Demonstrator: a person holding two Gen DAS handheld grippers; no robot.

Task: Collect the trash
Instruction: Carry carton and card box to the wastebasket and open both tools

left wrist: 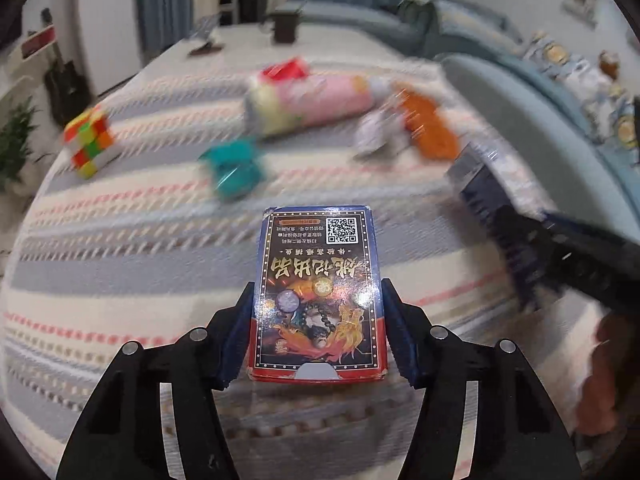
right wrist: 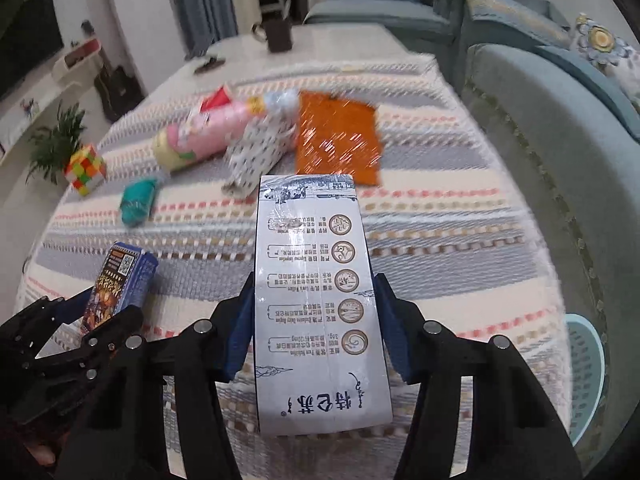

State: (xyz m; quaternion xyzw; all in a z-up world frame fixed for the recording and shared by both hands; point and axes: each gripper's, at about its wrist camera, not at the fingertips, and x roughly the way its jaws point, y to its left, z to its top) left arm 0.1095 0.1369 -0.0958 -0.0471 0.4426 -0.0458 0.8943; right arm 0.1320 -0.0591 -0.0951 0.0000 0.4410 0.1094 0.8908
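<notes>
The left gripper (left wrist: 318, 320) pinches a card box (left wrist: 318, 300); the right gripper (right wrist: 316, 320) pinches a milk carton (right wrist: 320, 312), both above the striped cloth (right wrist: 440, 240). The basket (right wrist: 588, 380) sits at the cloth's right edge; the shallow-held carton could slip out.

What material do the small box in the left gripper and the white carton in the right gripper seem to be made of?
Small box: looks like thin printed cardboard with a glossy coat; light glints on its face, and its corners are worn pale.

White carton: probably coated paperboard, like a drink carton; smooth, slightly shiny printed surface with sharp folded edges. A plastic or foil inner layer cannot be seen.
</notes>
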